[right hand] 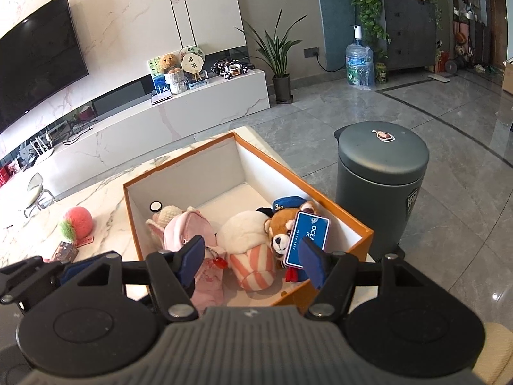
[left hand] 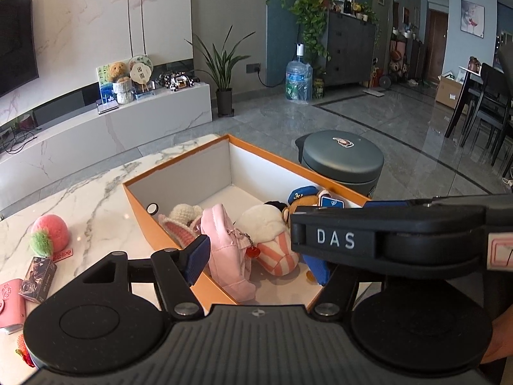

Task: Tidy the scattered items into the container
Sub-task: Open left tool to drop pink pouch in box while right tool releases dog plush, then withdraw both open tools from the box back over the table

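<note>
An orange box (left hand: 166, 234) (right hand: 362, 243) with a white inside stands on the marble table (left hand: 89, 192). In it lie a pink plush bag (left hand: 224, 247), a striped plush (right hand: 253, 256), a bear toy (right hand: 282, 227) with a blue card (right hand: 307, 237), and a crocheted piece (left hand: 182, 215). My left gripper (left hand: 256, 266) hovers open over the box's near end, nothing pinched. Its right finger is partly hidden by the right gripper's body (left hand: 384, 240). My right gripper (right hand: 253, 261) is open above the striped plush. A pink round plush (left hand: 51, 231) (right hand: 78, 224), a small dark box (left hand: 38, 279) and a pink case (left hand: 11, 304) lie on the table to the left.
A grey-green lidded bin (right hand: 381, 173) stands on the floor just beyond the box's right side. A red item (left hand: 22, 349) shows at the table's near left. A long white TV console (right hand: 160, 118) runs behind the table. A hand (left hand: 500, 337) shows at the right edge.
</note>
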A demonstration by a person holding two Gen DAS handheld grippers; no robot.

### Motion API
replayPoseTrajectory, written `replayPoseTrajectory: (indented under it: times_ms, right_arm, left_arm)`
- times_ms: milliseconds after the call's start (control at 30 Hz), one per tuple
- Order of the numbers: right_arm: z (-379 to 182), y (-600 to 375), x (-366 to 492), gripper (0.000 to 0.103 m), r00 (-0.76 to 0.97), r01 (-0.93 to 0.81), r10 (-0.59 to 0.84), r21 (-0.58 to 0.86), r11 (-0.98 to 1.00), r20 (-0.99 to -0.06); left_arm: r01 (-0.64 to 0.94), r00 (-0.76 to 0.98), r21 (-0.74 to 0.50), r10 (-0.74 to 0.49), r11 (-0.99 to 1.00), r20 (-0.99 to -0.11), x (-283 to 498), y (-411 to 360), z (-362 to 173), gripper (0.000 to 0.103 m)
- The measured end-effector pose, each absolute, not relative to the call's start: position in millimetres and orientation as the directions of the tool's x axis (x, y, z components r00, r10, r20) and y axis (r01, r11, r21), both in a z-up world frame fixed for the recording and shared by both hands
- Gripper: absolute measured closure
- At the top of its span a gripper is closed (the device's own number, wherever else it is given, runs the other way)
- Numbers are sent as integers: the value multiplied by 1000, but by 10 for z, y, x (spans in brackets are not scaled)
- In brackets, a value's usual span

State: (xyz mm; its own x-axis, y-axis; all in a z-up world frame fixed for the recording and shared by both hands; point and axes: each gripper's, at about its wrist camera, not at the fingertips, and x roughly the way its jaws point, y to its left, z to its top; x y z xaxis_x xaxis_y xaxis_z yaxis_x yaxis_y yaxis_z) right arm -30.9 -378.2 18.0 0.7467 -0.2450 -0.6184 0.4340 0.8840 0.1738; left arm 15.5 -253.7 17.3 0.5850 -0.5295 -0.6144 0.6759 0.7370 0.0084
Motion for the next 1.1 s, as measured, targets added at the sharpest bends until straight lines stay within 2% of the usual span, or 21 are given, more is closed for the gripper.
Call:
replayPoseTrajectory:
  times_ms: [433, 667, 1100]
  right_arm:
    - [315, -3536, -404, 33, 749, 430, -278, 122, 895, -601]
    - [357, -3303, -383, 27, 750, 428, -289, 104, 898, -595]
    - [485, -2570, -222, 27, 786, 314, -251, 16, 949, -565]
  left_arm:
    - [628, 627, -12, -515, 778, -584, 144, -2231, 211, 28]
    - [578, 652, -42, -492, 815, -577, 187, -1947, 236, 28]
    - [485, 693, -101, -452, 869, -561, 309, -1280, 262, 28]
